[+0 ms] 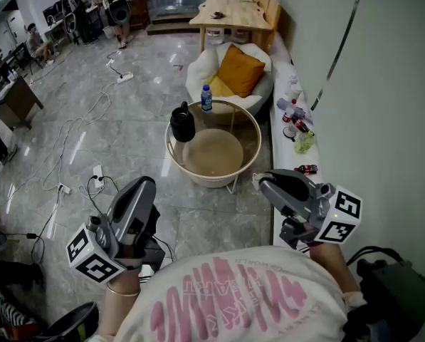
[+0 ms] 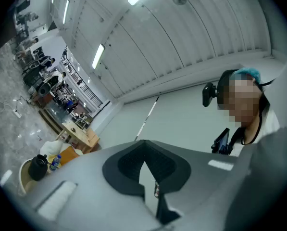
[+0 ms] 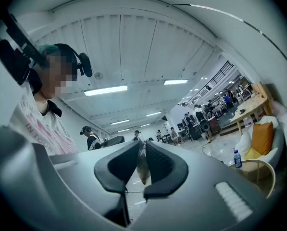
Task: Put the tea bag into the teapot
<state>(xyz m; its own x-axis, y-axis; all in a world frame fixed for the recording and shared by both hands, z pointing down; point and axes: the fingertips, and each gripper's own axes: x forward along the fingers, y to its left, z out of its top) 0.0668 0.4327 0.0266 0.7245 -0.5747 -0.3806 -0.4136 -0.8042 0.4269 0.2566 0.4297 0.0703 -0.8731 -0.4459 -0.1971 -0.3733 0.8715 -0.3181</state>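
The right hand-held gripper (image 3: 142, 146) has its jaws drawn nearly together, pinching the tea bag (image 3: 143, 170), which hangs as a brownish pouch in the narrow slot between the dark pads; a thin string (image 3: 129, 191) crosses just below them. The left hand-held gripper (image 2: 144, 147) has its jaw tips pressed together with nothing between them. In the head view both sit low in the picture, just ahead of the person's shirt (image 1: 226, 298), one at each side, each pointing forward and slightly up, with the marker cubes at their rear ends. Ahead of them and between their lines stands a round tabletop (image 1: 258, 130) with a thin rim and a beige bowl-shaped base under it. The black teapot (image 1: 183, 122) stands at its far left edge, well apart from both grippers and from the tea bag. A small bottle (image 1: 206, 98) with a blue label stands near the teapot, at the far edge of the tabletop. Beyond it is a white chair (image 1: 203, 66) with an orange cushion (image 1: 240, 68). Cables trail over the grey floor (image 1: 127, 127) to the left.
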